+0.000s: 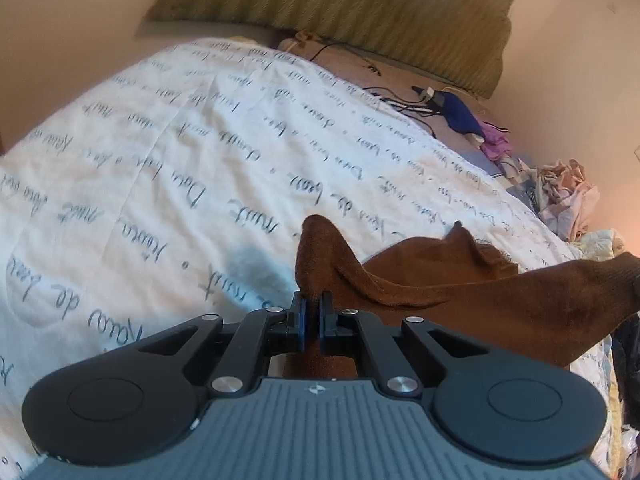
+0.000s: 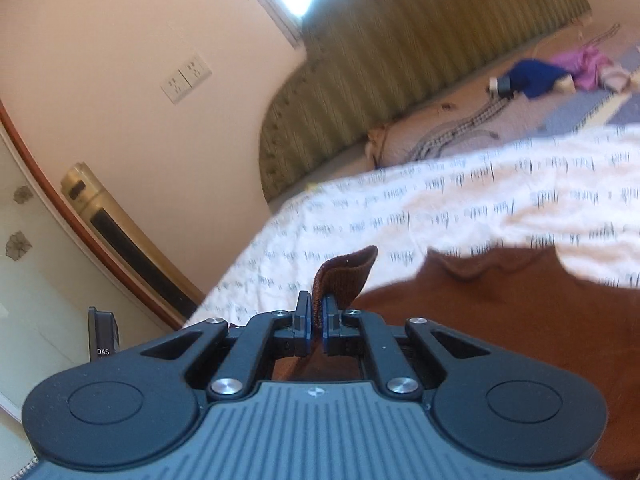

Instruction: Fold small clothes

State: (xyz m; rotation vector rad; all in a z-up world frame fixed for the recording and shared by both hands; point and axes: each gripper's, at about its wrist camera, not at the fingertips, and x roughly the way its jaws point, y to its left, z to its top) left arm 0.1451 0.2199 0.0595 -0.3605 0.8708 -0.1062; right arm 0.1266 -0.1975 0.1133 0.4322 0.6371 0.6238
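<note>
A small brown knit garment lies on the white bedspread with black script. My left gripper is shut on one edge of the brown garment, and a flap of cloth stands up above the fingers. My right gripper is shut on another edge of the same brown garment, with a ribbed flap sticking up past the fingertips. The garment hangs stretched between and below the two grippers, lifted a little off the bedspread.
A green striped headboard stands behind the bed. Blue and purple clothes and cables lie near the pillow end. A crumpled pile of clothes sits at the right. A wall with sockets and a heater are at the left.
</note>
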